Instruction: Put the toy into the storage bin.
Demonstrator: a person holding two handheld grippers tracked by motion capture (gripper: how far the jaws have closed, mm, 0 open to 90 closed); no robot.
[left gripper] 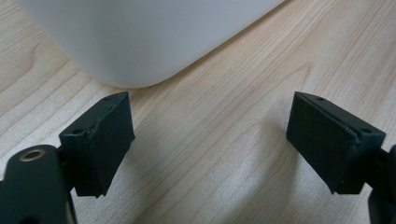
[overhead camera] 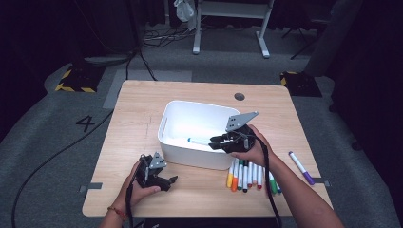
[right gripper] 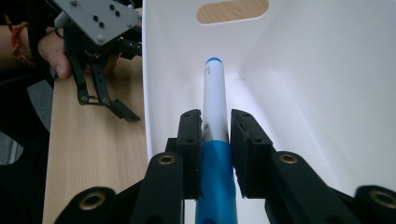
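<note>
The right gripper (right gripper: 215, 128) is clamping a blue-capped marker (right gripper: 215, 102) inside the smooth white bin (overhead camera: 167, 124), its oval handle slot facing the right gripper view. The high view is showing loose markers (overhead camera: 243, 175) lying beside the bin. The left gripper (left gripper: 210, 140) is resting wide open and empty on the wood-grain table (left gripper: 224, 154).

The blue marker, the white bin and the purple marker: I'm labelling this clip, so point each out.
blue marker (right gripper: 215, 107): right gripper view, white barrel between the jaws.
white bin (overhead camera: 165, 129): high view, left wall by the handle slot.
purple marker (overhead camera: 301, 167): high view, mid-barrel, lying apart on the table.
</note>
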